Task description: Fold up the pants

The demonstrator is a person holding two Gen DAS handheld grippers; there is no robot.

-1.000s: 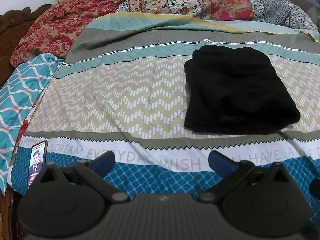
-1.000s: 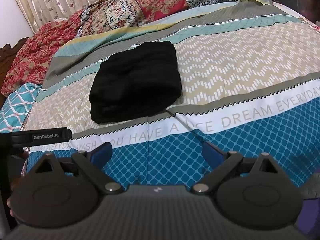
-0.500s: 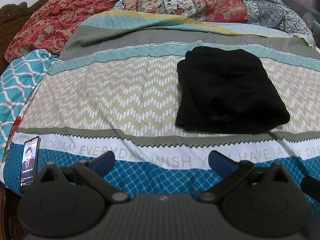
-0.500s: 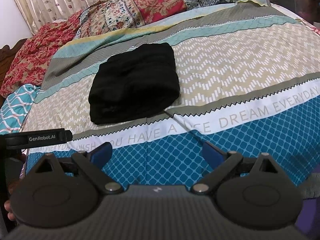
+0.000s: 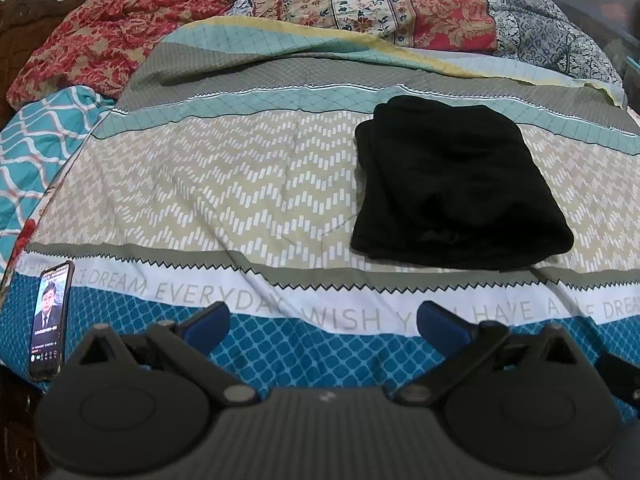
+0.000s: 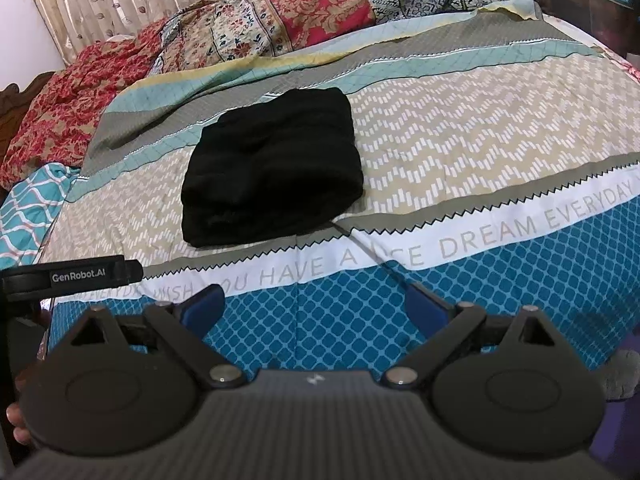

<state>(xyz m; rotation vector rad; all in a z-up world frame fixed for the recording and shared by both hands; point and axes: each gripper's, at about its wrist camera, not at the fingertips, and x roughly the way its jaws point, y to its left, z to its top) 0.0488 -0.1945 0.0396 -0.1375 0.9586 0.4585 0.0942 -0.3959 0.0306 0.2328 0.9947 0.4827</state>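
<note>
The black pants [image 5: 452,184] lie folded into a compact rectangle on the patterned bedspread [image 5: 224,184], to the right of centre in the left wrist view. They also show in the right wrist view [image 6: 272,168], left of centre. My left gripper [image 5: 323,320] is open and empty, held back over the blue front band of the bed, well short of the pants. My right gripper [image 6: 313,304] is open and empty, also back near the bed's front edge.
A phone [image 5: 50,320] with a lit screen lies at the bed's front left corner. Crumpled floral quilts [image 5: 360,4] pile along the far side. A teal patterned cloth [image 5: 36,148] hangs at the left. The left gripper's body [image 6: 68,278] shows at the right view's left edge.
Both grippers have pulled back slightly from the pants and stay open. The pants have not moved on the bed.
</note>
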